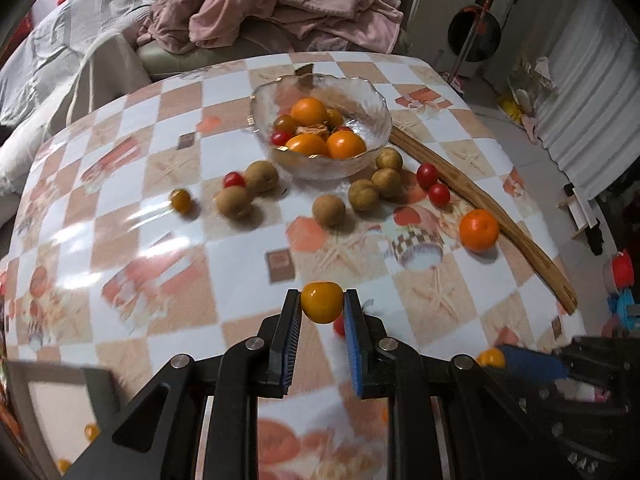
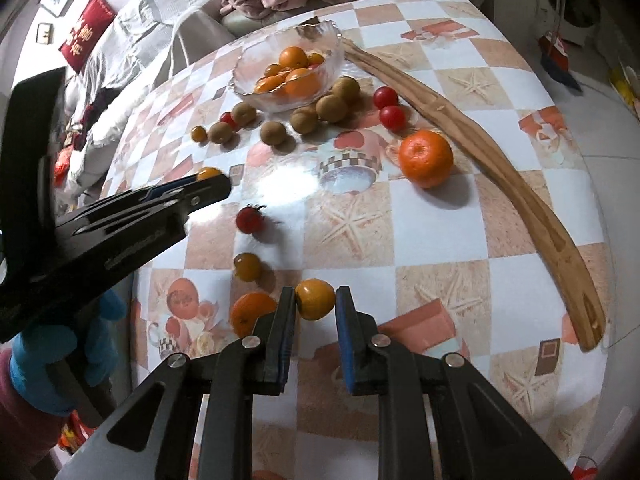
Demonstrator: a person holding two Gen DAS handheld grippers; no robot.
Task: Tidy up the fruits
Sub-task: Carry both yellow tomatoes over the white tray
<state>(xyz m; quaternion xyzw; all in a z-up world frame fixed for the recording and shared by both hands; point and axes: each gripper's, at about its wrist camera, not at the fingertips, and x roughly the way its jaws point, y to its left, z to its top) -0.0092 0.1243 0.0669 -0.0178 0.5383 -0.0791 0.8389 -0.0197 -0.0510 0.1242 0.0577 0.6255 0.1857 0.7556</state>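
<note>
- Left gripper [image 1: 322,303] clamped on a small yellow-orange tomato [image 1: 322,302], lower centre.
- Right gripper [image 2: 316,300] clamped on another yellow-orange tomato [image 2: 315,298].
- Clear glass bowl [image 1: 372,148] of fruit, upper centre.

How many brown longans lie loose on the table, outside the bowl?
6 longans: two left of the glass bowl, one in front, three at its front right. The bowl may hide more.

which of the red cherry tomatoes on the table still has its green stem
The lone red tomato beside the left gripper; the pair by the wooden stick show no stems.
</note>
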